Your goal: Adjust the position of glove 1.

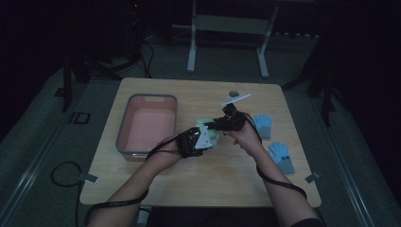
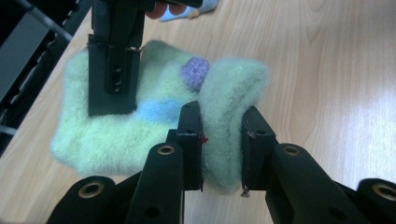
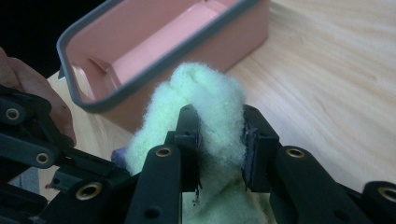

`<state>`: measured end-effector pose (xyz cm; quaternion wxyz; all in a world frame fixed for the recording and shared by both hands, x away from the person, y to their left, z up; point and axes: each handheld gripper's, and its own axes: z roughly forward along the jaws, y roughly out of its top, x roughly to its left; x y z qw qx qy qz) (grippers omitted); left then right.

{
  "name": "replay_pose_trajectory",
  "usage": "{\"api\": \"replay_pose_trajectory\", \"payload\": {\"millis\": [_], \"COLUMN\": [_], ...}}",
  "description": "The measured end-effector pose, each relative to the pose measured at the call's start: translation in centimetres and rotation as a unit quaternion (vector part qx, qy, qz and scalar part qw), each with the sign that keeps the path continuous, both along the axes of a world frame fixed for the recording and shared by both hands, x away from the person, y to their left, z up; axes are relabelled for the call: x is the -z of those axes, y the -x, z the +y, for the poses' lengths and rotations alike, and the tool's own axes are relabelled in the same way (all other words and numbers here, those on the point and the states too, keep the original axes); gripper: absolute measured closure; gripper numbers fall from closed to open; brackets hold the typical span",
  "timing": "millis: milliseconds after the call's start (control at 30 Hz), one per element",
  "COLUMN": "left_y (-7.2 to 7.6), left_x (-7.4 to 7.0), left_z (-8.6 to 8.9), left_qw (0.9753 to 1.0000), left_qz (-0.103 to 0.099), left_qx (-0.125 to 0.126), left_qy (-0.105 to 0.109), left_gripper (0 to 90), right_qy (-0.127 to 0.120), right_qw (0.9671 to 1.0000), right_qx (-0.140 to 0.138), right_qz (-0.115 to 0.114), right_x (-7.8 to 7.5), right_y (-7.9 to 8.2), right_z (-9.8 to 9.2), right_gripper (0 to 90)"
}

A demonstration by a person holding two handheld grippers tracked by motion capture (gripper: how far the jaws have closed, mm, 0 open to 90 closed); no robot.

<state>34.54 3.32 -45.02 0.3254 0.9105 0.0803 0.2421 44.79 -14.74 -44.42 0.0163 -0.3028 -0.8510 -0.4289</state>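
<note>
Left gripper (image 2: pixel 222 144) clamped on a raised fold of the fuzzy green sock (image 2: pixel 116 135), which lies on the wooden table (image 2: pixel 327 70). Right gripper (image 3: pixel 221 144) pinches another bunched-up edge of the same sock, opposite the left. Pink tray (image 3: pixel 154 42) just beyond the right gripper's jaws.

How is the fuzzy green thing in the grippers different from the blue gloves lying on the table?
The fuzzy green fabric piece is pale green with a purple and a blue patch; the blue gloves are plain light blue with darker tips. The fabric piece is pinched by both the left gripper and the right gripper, bunched into folds; the gloves lie flat and untouched. The fabric piece sits beside the pink bin; the gloves lie near the table's right edge. Both look soft.
</note>
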Motion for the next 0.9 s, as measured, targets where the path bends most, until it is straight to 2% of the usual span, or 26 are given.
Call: {"api": "replay_pose_trajectory", "payload": {"millis": [167,233,500,600,900], "left_y": [-0.1,-0.1,-0.3,-0.2,-0.2], "left_x": [-0.8,-1.2,-1.6,-1.6,-2.0], "left_z": [1.2,2.0,3.8,4.8,6.8], "left_qw": [1.0000,0.9999,0.9998,0.9996,0.9990], "left_qz": [-0.005,-0.004,-0.001,-0.004,-0.008], "left_qx": [-0.008,-0.011,-0.017,-0.021,-0.034], "left_qy": [-0.002,-0.003,-0.010,-0.019,-0.028], "left_gripper": [73.3,73.3,73.3,73.4,73.4], "right_qy": [0.001,0.001,0.002,0.008,0.010], "right_qw": [1.0000,0.9999,0.9997,0.9995,0.9988], "right_qx": [-0.008,-0.014,-0.023,-0.030,-0.044], "right_qz": [-0.006,-0.009,-0.005,-0.011,-0.020], "right_x": [-1.0,-1.7,-2.1,-2.3,-3.1], "right_y": [-0.3,-0.5,-0.8,-0.9,-1.0], "right_z": [1.4,2.6,4.4,5.8,8.3], "right_gripper": [71.7,71.7,71.7,71.7,71.7]}}
